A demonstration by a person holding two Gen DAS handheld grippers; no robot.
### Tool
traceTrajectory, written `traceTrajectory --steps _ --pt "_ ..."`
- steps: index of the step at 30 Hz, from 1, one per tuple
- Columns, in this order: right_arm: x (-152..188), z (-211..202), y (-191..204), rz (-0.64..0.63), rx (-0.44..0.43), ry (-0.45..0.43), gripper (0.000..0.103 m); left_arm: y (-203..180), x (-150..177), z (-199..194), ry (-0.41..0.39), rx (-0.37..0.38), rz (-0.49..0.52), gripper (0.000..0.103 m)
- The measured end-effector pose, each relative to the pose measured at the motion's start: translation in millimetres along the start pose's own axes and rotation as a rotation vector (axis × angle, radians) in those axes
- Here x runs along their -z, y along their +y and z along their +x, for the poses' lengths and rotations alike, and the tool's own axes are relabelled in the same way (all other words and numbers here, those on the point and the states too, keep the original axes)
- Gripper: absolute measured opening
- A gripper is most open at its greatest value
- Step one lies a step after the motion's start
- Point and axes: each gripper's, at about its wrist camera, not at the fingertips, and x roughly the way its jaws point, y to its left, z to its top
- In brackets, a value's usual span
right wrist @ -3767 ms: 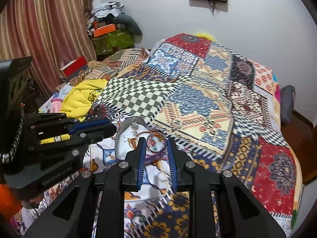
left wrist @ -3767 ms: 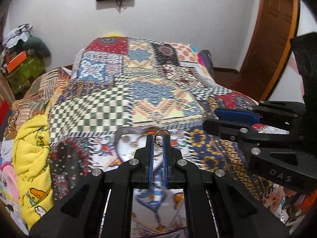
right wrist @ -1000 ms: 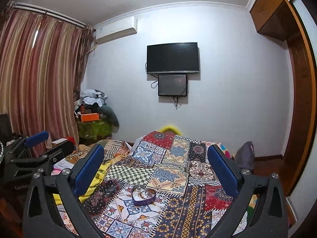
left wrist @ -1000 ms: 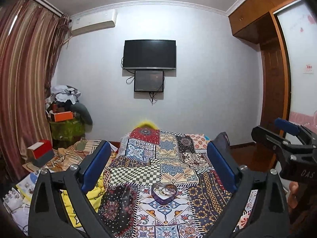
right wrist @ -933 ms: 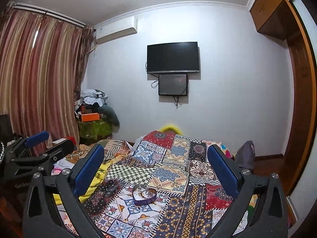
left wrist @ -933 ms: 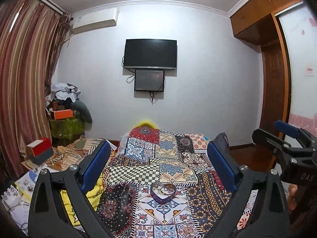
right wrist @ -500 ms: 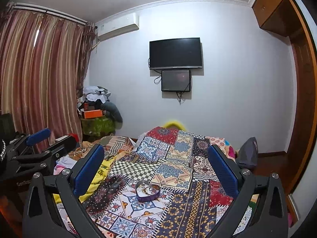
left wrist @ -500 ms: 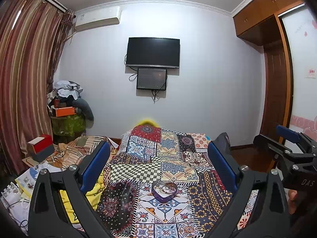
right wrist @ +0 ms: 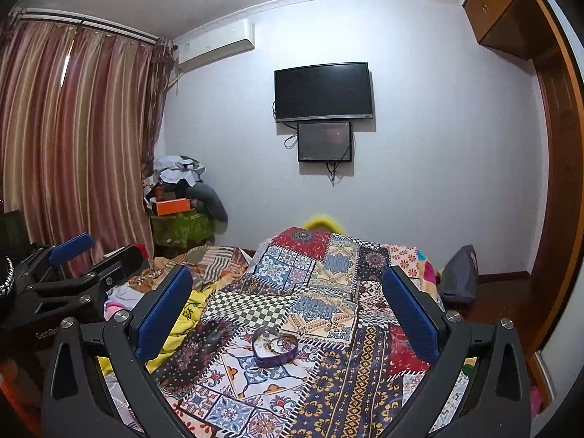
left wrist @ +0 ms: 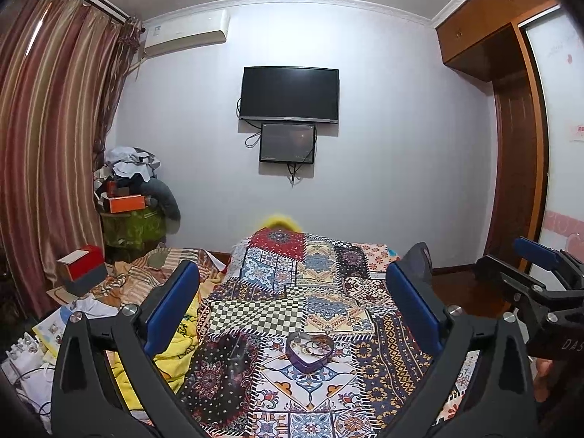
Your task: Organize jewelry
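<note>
A purple heart-shaped jewelry box (left wrist: 308, 350) sits open on the patchwork bedspread (left wrist: 292, 303), with rings and bangles inside it. It also shows in the right wrist view (right wrist: 274, 346). My left gripper (left wrist: 292, 314) is wide open and empty, held well back from the box. My right gripper (right wrist: 286, 310) is wide open and empty, also well back from it. The right gripper shows at the right edge of the left wrist view (left wrist: 540, 284). The left gripper shows at the left edge of the right wrist view (right wrist: 73, 273).
A yellow cloth (left wrist: 175, 350) lies at the bed's left side. A red and white box (left wrist: 82, 268) and clutter stand left by striped curtains (left wrist: 43, 153). A television (left wrist: 290, 94) hangs on the far wall. A wooden wardrobe (left wrist: 518, 168) is at right.
3.8 s ago my left gripper was shut on a ring over the box. Both grippers have since opened wide and pulled far back. In the last second the views tilted slightly downward.
</note>
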Motion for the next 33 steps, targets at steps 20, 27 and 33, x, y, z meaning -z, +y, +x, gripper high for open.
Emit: traceTrajectory --steps 20,27,33 --pt "-2.3 -2.1 -7.6 0.028 0.005 0.003 0.103 -3.8 1.3 4.7 0.009 0.01 0.008 0.102" --pt "-4.4 -1.3 -9.7 0.032 0.009 0.002 0.103 -5.5 1.7 7.1 0.025 0.036 0.011 0.102" --pt "-3.9 -0.6 -11.2 0.036 0.011 0.003 0.103 -6.6 1.6 7.1 0.023 0.042 0.006 0.102"
